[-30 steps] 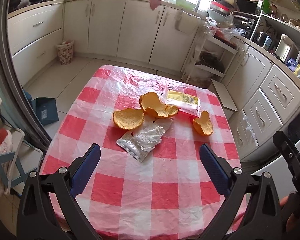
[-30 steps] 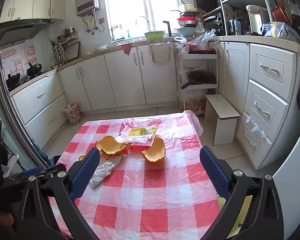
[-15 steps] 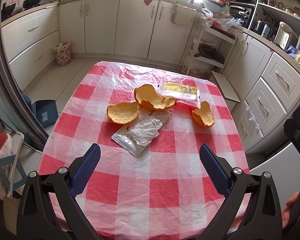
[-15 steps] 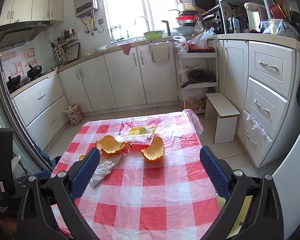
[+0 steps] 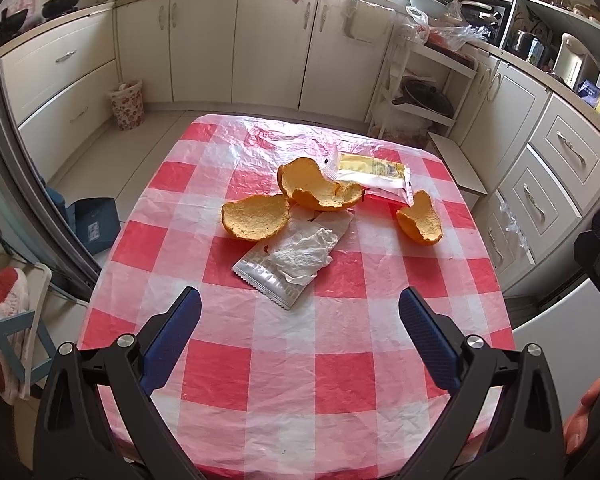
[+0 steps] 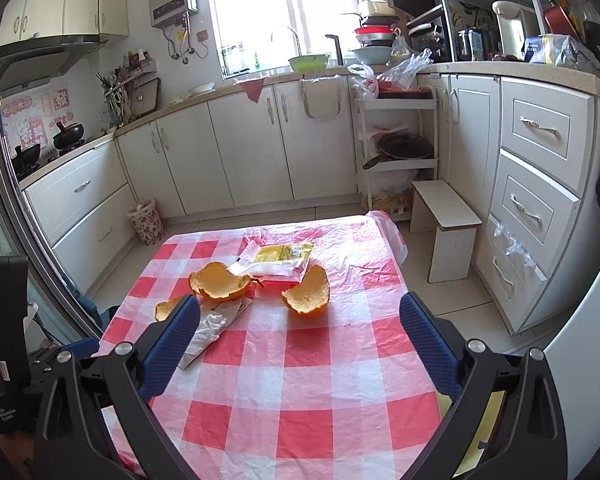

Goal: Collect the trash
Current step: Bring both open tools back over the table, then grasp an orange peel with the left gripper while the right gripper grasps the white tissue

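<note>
Both tongs, left tongs [image 5: 299, 307] and right tongs [image 6: 299, 314], spread wide, empty, hovering above desk [image 5: 340, 368]; orange peels [image 5: 320, 190] and wrappers [image 5: 294, 258] uncollected, presumably pre-approach.

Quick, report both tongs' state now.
Left tongs: open, holding nothing.
Right tongs: open, holding nothing.

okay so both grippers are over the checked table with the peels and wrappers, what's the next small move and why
Probably ease the left gripper forward and down onto the silver wrapper. Its jaws stand wide open and empty, and that wrapper, with crumpled plastic on it, is the nearest trash, lying about centred ahead of them. The right gripper is open too, facing the lone orange peel, so it could follow.
</note>
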A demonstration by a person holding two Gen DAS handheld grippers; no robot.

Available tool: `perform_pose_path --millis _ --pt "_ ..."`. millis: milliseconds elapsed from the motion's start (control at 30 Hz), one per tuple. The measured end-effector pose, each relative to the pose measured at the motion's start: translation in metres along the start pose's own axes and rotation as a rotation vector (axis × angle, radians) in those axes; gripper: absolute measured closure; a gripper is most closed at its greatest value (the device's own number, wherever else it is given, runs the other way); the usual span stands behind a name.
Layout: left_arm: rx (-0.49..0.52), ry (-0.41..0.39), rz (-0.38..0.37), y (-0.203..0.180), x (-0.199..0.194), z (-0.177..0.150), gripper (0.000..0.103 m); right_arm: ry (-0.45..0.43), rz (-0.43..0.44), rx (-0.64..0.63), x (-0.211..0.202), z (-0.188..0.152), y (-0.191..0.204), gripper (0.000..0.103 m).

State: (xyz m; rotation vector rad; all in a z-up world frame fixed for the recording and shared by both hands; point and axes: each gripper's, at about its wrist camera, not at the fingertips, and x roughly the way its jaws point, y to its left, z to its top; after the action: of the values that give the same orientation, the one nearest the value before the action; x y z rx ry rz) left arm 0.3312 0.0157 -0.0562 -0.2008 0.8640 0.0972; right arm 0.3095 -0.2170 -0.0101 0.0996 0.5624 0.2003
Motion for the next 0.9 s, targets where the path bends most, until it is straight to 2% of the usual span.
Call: perform_pose_path --millis 500,800,900 --pt "0.034 0.032 0.025 0.003 0.012 -0.003 0.008 0.036 0.008 -0.01 0.019 -0.007 0.002 0.007" --pt "-0.112 0.095 0.021 0.04 0.033 0.001 0.008 0.057 0.029 -0.008 0.026 -0.008 0.002 0.007" --pt "-0.115 0.092 0.037 0.041 0.037 0.002 0.008 0.077 0.046 -0.012 0.03 -0.008 0.003 0.007"
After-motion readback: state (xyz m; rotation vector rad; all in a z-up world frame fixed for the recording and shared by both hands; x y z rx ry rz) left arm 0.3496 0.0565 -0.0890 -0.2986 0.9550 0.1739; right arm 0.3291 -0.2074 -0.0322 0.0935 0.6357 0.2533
